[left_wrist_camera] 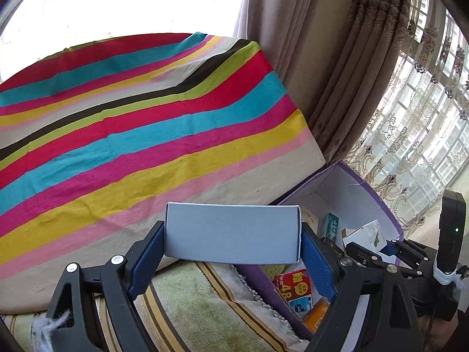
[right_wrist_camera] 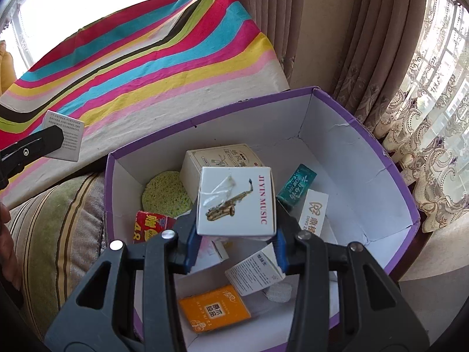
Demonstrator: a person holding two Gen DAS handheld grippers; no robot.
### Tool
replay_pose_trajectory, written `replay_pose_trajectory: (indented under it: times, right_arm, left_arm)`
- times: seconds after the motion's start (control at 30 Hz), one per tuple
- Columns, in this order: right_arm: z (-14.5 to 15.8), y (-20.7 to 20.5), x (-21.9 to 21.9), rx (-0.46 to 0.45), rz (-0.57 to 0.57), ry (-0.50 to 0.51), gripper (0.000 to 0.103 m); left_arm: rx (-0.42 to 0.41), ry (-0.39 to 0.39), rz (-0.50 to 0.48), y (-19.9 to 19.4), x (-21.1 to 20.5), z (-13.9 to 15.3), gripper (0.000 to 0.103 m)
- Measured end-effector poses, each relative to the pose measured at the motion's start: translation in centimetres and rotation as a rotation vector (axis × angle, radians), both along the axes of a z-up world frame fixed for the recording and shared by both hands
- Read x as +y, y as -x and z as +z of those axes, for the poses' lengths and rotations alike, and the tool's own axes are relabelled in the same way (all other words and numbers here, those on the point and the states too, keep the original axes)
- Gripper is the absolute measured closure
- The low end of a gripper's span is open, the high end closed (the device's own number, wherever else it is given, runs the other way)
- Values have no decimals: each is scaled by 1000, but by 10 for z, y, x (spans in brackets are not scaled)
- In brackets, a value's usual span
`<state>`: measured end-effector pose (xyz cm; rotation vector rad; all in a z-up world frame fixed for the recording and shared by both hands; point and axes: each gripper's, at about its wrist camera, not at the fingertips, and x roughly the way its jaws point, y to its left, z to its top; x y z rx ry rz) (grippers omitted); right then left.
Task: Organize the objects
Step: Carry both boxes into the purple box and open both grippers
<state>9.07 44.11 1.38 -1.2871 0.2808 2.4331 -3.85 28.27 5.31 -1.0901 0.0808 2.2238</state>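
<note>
My left gripper (left_wrist_camera: 233,234) is shut on a plain grey-white box (left_wrist_camera: 233,231), held above the edge of the striped cloth (left_wrist_camera: 132,135). That box (right_wrist_camera: 66,136) also shows at the left of the right wrist view, with fine print on its side. My right gripper (right_wrist_camera: 236,228) is shut on a white box printed with a saxophone (right_wrist_camera: 237,202), held over the open purple box (right_wrist_camera: 401,193). In the left wrist view the right gripper (left_wrist_camera: 378,249) and its white box (left_wrist_camera: 366,234) hang over the purple box (left_wrist_camera: 369,187).
Inside the purple box lie an orange box (right_wrist_camera: 215,308), a red packet (right_wrist_camera: 149,226), a green sponge (right_wrist_camera: 164,195), a teal box (right_wrist_camera: 296,189) and several white boxes. Curtains (right_wrist_camera: 307,29) hang behind. A striped sofa cushion (right_wrist_camera: 58,228) lies at the left, with a hand (right_wrist_camera: 7,246) at the frame edge.
</note>
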Motion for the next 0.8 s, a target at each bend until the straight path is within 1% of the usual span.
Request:
replay_pose_trajectory:
  times: [0.1,0.27,0.43,0.53,0.67,0.8]
  right_arm:
    - [-1,-9,7,-1,-20,-1,58]
    - [-1,-21,16,0,-52,-5,57]
    - [2,-28,22,2,-71,-16,57]
    - [4,-31,22,0,-82,-29,56]
    - [7,-36,20,-2,-92,-37,46]
    - [9,-41,16,-9,-101,-46,41]
  left_arm:
    - [6,9,-49,-11,14,1,16]
    - [-9,9,-112,-23,35,-2,16]
    - [-47,-11,-157,-28,46,-6,13]
    - [-63,-6,-163,-30,49,-8,12]
    - [-97,-21,-163,-32,44,-10,12]
    - [-125,-30,-165,-37,37,-12,12]
